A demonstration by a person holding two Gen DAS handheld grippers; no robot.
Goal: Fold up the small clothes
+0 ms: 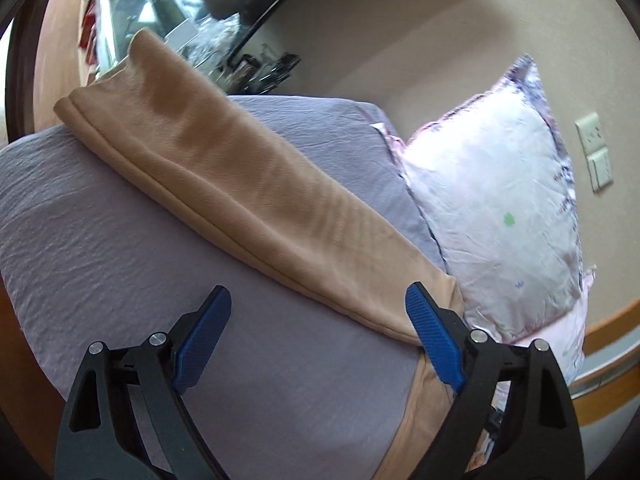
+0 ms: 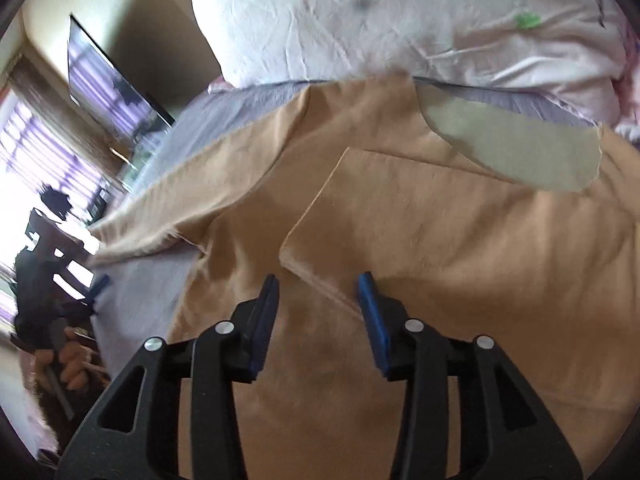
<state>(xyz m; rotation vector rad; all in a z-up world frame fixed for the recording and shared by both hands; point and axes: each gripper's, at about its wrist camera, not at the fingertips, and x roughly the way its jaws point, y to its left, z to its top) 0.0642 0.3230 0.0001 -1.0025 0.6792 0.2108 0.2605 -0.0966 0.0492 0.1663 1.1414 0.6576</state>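
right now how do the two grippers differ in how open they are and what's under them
The left gripper is spread wide; the right gripper is open more narrowly. The left one hangs mostly over the bare lilac sheet, one finger at the tan garment's edge; the right one hangs over the garment, a folded hem between its fingers. Both are open, gripping nothing.
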